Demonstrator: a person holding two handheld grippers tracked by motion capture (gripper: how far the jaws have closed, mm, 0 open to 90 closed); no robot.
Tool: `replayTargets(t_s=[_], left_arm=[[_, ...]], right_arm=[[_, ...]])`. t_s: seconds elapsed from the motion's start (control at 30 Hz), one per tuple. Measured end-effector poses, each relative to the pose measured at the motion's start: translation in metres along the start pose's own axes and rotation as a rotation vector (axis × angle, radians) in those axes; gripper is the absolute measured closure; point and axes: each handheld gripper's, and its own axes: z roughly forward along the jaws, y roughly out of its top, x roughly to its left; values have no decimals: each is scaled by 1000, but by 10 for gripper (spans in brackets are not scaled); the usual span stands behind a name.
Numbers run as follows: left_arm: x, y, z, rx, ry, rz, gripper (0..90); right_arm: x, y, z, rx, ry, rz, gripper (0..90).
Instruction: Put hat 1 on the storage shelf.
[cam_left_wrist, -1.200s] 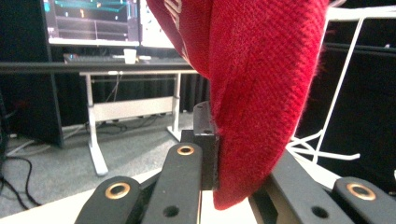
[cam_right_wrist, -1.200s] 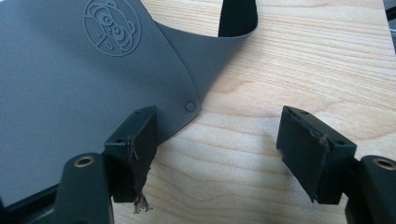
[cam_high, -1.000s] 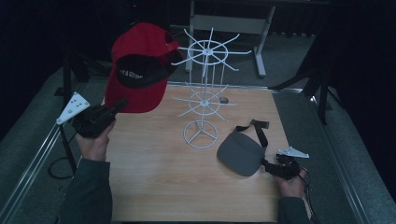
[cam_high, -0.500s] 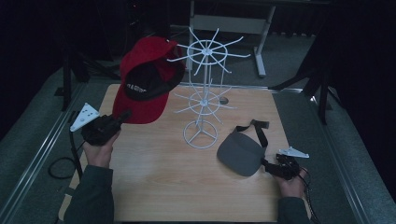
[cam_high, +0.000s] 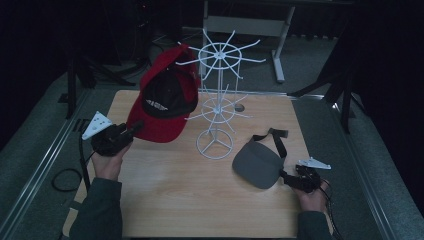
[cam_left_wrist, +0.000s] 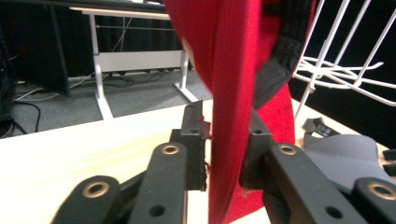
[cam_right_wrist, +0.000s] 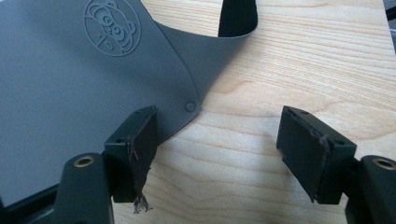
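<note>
A red cap (cam_high: 165, 107) with a black lining hangs tilted against the upper arms of a white wire rack (cam_high: 216, 105) on the wooden table (cam_high: 165, 200). My left gripper (cam_high: 134, 127) sits at the cap's lower left edge. In the left gripper view the red brim (cam_left_wrist: 233, 70) stands between the jaws, which have just been opening. A thin gap shows at the left pad (cam_left_wrist: 198, 140), so the left gripper (cam_left_wrist: 226, 126) is open. A grey cap (cam_high: 257, 162) lies flat to the right of the rack. My right gripper (cam_high: 286, 178) rests open at its near edge, one jaw over the grey fabric (cam_right_wrist: 70, 70).
The grey cap's black strap (cam_high: 274, 137) loops toward the rack's ring base (cam_high: 215, 145). A small dark round object (cam_high: 240, 107) lies behind the rack. Metal rails run along both table sides, and a cable (cam_high: 65, 180) loops on the floor at the left.
The left hand has come down and right with the red cap, which now leans on the rack's arms. The right hand and grey cap have not moved.
</note>
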Motion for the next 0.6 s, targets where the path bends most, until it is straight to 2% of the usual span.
replayTargets(t_s=[0.17, 0.3, 0.6], left_arm=[[-1, 1, -1, 5, 4, 14, 668], [-1, 0, -2, 15, 24, 27, 602], [-3, -4, -3, 28, 35, 53, 553]], right_arm=[[0, 0, 0, 1, 0, 0, 290], [0, 0, 0, 0, 0, 0, 290], [0, 0, 0, 0, 1, 0, 290]])
